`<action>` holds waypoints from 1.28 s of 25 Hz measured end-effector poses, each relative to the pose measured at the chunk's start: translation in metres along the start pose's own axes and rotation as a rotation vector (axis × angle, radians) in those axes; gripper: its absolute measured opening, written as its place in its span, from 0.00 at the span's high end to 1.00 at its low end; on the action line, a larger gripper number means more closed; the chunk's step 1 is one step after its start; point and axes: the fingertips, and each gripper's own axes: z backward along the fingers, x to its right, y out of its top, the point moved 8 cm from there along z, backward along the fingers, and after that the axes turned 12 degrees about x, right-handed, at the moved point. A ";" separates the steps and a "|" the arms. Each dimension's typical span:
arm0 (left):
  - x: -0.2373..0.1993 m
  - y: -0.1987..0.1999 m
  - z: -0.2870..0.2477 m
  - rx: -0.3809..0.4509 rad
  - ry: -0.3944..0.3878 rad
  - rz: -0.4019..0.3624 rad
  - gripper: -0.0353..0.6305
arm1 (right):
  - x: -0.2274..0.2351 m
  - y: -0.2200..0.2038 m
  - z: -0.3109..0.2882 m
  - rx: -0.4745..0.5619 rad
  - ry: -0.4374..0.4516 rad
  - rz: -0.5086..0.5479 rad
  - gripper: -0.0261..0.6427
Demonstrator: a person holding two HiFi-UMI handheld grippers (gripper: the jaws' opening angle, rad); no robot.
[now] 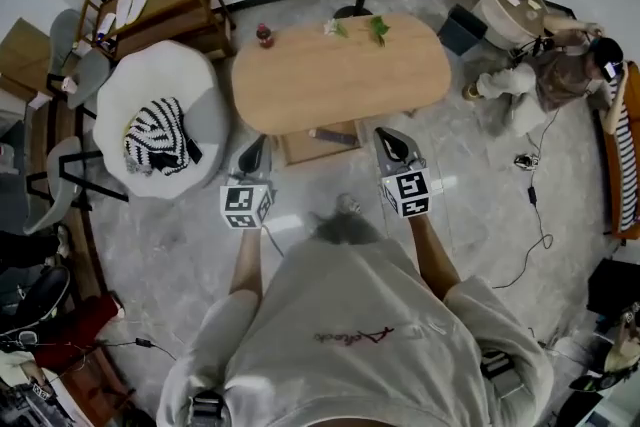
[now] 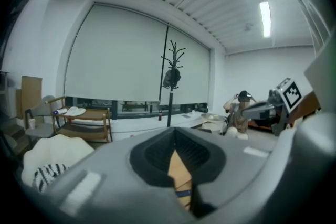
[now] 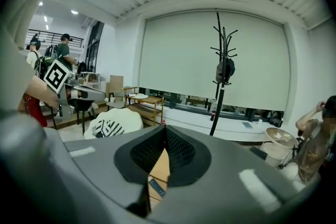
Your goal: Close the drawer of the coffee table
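Left of centre, the left gripper (image 1: 254,155) pointed forward on a straight forearm, jaws pressed together, empty; the drawer (image 1: 322,143) stood open under the table's (image 1: 340,75) near edge at centre, between both grippers; the right gripper (image 1: 396,147) mirrored the left, jaws together, empty.

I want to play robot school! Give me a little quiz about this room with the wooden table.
1. True or false: the drawer of the coffee table is pushed all the way in.
2. What lies on the white armchair? A) a striped cloth B) a ball C) a book
3. What do the left gripper and the right gripper hold?

Key: 1. False, the drawer sticks out toward the person. 2. A. 3. Nothing; both are shut and empty, near the drawer.
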 end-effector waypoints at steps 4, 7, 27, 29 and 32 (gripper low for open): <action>0.020 -0.015 -0.011 -0.043 -0.018 0.008 0.94 | 0.016 -0.018 0.018 -0.027 -0.018 -0.029 0.95; 0.033 -0.025 -0.017 -0.069 -0.009 0.012 0.94 | 0.031 -0.030 0.022 -0.038 -0.018 -0.047 0.95; 0.093 -0.070 -0.048 -0.206 0.144 0.002 0.94 | 0.119 -0.088 -0.013 -0.049 0.160 -0.091 0.95; 0.093 -0.078 -0.048 -0.220 0.156 0.008 0.94 | 0.120 -0.098 -0.015 -0.063 0.168 -0.097 0.95; 0.090 -0.093 -0.044 -0.240 0.171 0.021 0.94 | 0.118 -0.113 -0.019 -0.085 0.177 -0.103 0.95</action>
